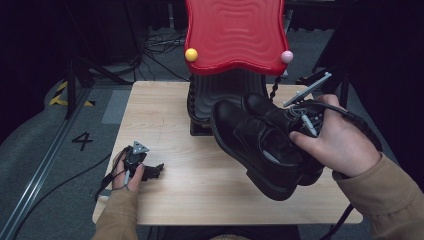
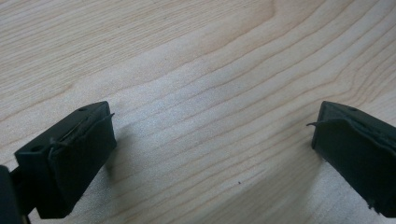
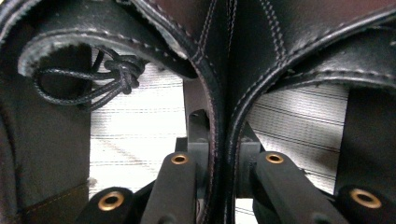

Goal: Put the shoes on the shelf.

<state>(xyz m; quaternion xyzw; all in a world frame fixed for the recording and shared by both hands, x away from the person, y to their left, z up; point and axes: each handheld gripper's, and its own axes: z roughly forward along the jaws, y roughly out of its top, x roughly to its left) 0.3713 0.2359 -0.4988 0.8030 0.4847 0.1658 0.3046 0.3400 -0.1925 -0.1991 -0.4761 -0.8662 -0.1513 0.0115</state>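
- Your right gripper [image 1: 300, 117] is clenched on the pair of black shoes [image 1: 260, 145]; in the right gripper view the two inner collar walls [image 3: 219, 93] sit pinched together between the jaws.
- The shoes hang off the bench [image 1: 165, 125] over its right half, just in front of the dark shoe rack [image 1: 220, 95] with the red top [image 1: 235, 35].
- Long axis of the shoes runs from your right hand [image 1: 340, 145] toward the bench's middle and down; toes point left and toward you, heels by the gripper.
- Key relation: the rack is beyond and left of the shoes, so judge the next move as forward and left, toes leading or swung round.
- Your left gripper [image 1: 150, 171] is released, jaws wide apart over bare wood in the left gripper view, resting at the near left of the bench, well apart from the shoes.
- Right hand is nearer the rack; the left looks idle.
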